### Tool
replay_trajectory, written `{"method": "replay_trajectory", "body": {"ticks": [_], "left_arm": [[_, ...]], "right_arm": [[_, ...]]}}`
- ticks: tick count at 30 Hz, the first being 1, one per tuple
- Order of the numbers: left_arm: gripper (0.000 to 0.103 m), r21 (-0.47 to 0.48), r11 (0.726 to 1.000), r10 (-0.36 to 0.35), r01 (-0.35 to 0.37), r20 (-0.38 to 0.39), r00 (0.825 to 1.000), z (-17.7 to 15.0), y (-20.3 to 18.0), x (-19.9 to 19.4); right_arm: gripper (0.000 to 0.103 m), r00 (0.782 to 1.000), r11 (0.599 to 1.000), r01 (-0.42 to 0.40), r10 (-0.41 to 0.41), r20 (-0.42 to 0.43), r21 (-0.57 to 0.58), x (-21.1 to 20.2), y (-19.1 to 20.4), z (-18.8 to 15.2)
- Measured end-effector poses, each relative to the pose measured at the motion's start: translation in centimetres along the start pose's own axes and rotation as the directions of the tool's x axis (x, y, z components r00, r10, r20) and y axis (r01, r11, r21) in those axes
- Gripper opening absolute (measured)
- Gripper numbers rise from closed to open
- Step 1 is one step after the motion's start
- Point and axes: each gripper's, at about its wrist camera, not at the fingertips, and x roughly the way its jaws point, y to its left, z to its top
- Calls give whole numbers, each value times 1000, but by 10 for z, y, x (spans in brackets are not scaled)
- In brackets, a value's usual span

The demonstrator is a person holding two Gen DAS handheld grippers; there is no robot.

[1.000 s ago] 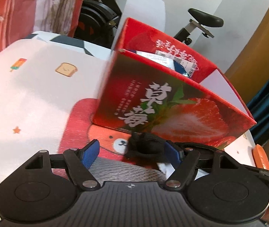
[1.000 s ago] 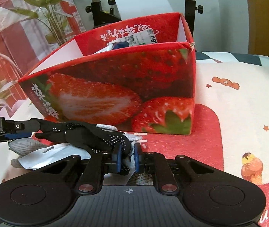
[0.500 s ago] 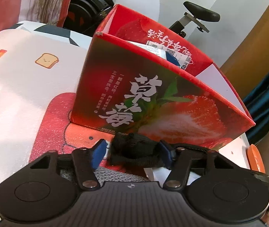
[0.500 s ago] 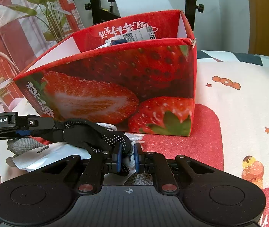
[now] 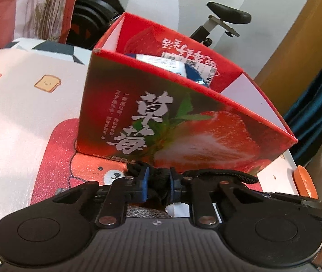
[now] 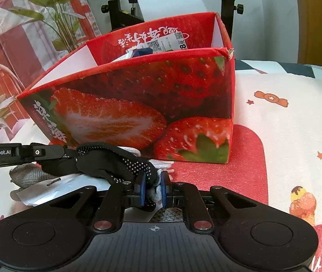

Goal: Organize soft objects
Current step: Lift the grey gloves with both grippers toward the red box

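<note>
Left wrist view showed the left gripper [image 5: 158, 184] clenched on one end of a black knit glove [image 5: 157, 176], at 6 o'clock below the glossy strawberry-printed cardboard box [image 5: 183, 122]. The right gripper [image 6: 152, 187] pinched the same glove's [image 6: 115, 163] white-dotted fabric. A grey woven cloth [image 6: 28, 174] and white plastic packet [image 6: 47, 190] lay at 8 o'clock on the cartoon-printed mat [image 6: 285, 140].

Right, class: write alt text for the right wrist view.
The right hand-held gripper pinches a black dotted glove in front of an open strawberry box; the left hand-held gripper holds the glove's other end.
</note>
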Motion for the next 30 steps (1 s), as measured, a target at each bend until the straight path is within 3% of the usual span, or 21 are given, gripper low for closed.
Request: {"method": "replay_trajectory", "body": {"ticks": [19, 30], "left_arm": [[18, -11, 1000, 10, -9, 58, 998, -12, -11, -30], [18, 58, 998, 9, -22, 202, 979, 0, -32, -82]], "right_arm": [[12, 998, 999, -37, 36, 48, 9, -23, 6, 1], [11, 981, 993, -104, 113, 159, -63, -61, 30, 20]]}}
